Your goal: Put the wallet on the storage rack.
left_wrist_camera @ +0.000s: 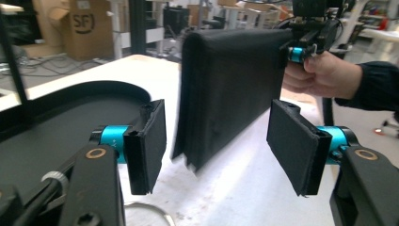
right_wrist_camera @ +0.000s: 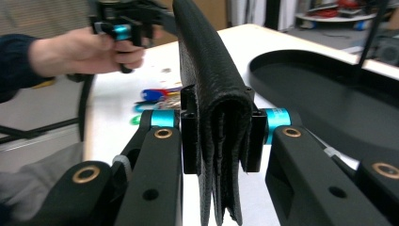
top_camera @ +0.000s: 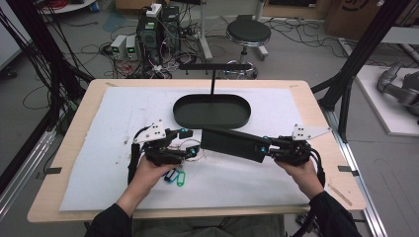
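The right tongs [right_wrist_camera: 219, 141] pinch one end of a black pouch [top_camera: 232, 144] and hold it up above the white mat [top_camera: 123, 108] on the tabletop [top_camera: 84, 106] — its flat side stands upright. The left tongs [left_wrist_camera: 221, 146] are spread wide, with the pouch's other end between the pads but not touching them. A bunch of keys [top_camera: 179, 175] lies by the left hand [top_camera: 150, 173] — a black tray [top_camera: 211, 111] sits behind.

Wooden table [top_camera: 316, 106], white mat [top_camera: 123, 106], black oval tray [top_camera: 211, 111], keys [top_camera: 177, 176]
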Available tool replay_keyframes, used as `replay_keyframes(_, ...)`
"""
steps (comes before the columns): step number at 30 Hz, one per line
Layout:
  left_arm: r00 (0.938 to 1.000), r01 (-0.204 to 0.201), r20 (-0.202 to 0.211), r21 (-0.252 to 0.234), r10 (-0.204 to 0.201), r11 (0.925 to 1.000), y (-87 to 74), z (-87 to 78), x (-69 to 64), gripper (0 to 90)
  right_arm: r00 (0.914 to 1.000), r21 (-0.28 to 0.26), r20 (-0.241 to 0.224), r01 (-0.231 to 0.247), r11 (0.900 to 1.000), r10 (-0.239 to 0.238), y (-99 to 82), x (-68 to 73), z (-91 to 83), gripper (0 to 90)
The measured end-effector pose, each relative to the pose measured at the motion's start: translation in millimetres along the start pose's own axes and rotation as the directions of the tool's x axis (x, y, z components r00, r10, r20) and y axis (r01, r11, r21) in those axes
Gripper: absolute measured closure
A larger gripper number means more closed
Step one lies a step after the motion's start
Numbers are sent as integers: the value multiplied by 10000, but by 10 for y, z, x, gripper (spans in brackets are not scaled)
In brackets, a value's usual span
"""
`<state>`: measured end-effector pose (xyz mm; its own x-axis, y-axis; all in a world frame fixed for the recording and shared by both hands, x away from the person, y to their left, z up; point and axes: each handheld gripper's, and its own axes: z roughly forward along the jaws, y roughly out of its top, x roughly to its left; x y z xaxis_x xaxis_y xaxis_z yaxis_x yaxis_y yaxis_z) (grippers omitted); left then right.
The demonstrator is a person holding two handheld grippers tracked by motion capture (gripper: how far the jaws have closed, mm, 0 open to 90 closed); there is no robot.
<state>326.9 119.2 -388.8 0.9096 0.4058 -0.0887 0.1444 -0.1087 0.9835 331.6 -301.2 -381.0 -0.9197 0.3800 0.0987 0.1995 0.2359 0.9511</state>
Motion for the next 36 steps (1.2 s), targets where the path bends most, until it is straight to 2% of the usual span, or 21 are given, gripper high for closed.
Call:
replay_keyframes(2, 9997, -15, -251, 76, 17, 10000, 16, -83, 2, 362, 9998, -26, 191, 8, 10000, -7, 45, -42, 14, 754)
replay_keyframes(6, 9988, -129, -474, 236, 141, 9996, 17, -178, 12, 356, 9984, -107, 542, 166, 9998, -160, 145, -137, 80, 753)
replay_keyframes(8, 9969, -47, -784, 261, 68, 9996, 11, -278, 27, 333, 9973, -117, 699, 248, 9996, -239, 194, -192, 123, 753)
replay_keyframes(11, 9954, -46, -958, 233, 68, 9997, 6, -351, 35, 329, 9960, -125, 851, 290, 9995, -279, 239, -249, 169, 753)
replay_keyframes(14, 9902, -72, -1390, 316, 116, 9995, -9, -489, 42, 320, 9942, -100, 1004, 386, 9992, -374, 324, -381, 263, 752)
replay_keyframes(18, 9854, -151, -1692, 375, 213, 9992, -38, -585, 40, 310, 9914, -58, 1183, 565, 9984, -554, 377, -468, 346, 752)
replay_keyframes(20, 9800, -200, -1971, 374, 269, 9991, -80, -673, 43, 301, 9898, 94, 1298, 584, 9982, -591, 433, -543, 434, 751)
replay_keyframes(22, 9788, -170, -2033, 344, 237, 9993, -93, -698, 48, 300, 9884, 192, 1402, 567, 9982, -588, 471, -581, 501, 752)
replay_keyframes(24, 9758, -153, -2176, 352, 226, 9993, -113, -744, 58, 299, 9873, 204, 1455, 610, 9979, -633, 484, -600, 532, 752)
replay_keyframes(26, 9718, -151, -2348, 304, 219, 9994, -140, -805, 80, 298, 9875, 270, 1455, 573, 9980, -606, 534, -658, 640, 752)
replay_keyframes(28, 9706, -127, -2401, 242, 181, 9996, -149, -822, 92, 298, 9869, 332, 1466, 632, 9974, -674, 548, -674, 678, 752)
replay_keyframes(32, 9681, 15, -2505, 62, 1, 10000, -185, -861, 136, 298, 9856, 566, 1450, 799, 9952, -874, 582, -774, 883, 752)
replay_keyframes(33, 9682, 45, -2501, 50, -31, 10000, -192, -867, 142, 298, 9856, 566, 1450, 799, 9952, -874, 582, -774, 883, 752)
replay_keyframes(36, 9687, 92, -2483, 16, -85, 10000, -206, -876, 157, 298, 9864, 638, 1379, 809, 9947, -891, 583, -859, 1032, 752)
